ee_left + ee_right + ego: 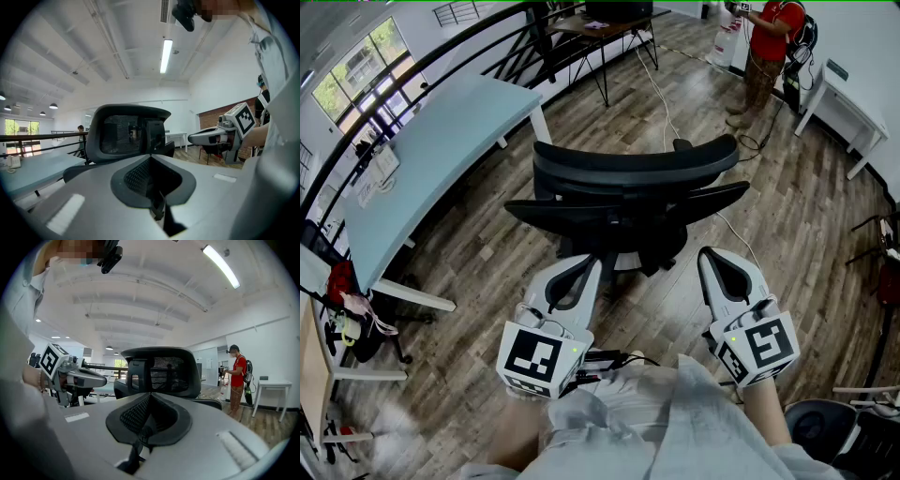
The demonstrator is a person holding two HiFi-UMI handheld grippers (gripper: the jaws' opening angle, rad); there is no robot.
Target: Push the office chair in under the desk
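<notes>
Left gripper [589, 266] and right gripper [711, 255] both have jaws pressed together on nothing, just short of the office chair [633, 183] at twelve o'clock. The push looks not yet begun: the chair stands well apart from the desk [441, 141] at its ten o'clock. The backrest hides the chair's wheels.

the grey-brown wood-plank floor [811, 220] carries a black mesh office chair [628, 202] at the centre. a long pale blue desk with white legs [441, 150] stands at ten o'clock. a thin white cable [660, 98] trails toward twelve o'clock, where a dark wooden table on black legs [605, 26] stands. a white table [848, 108] sits at two o'clock.
</notes>
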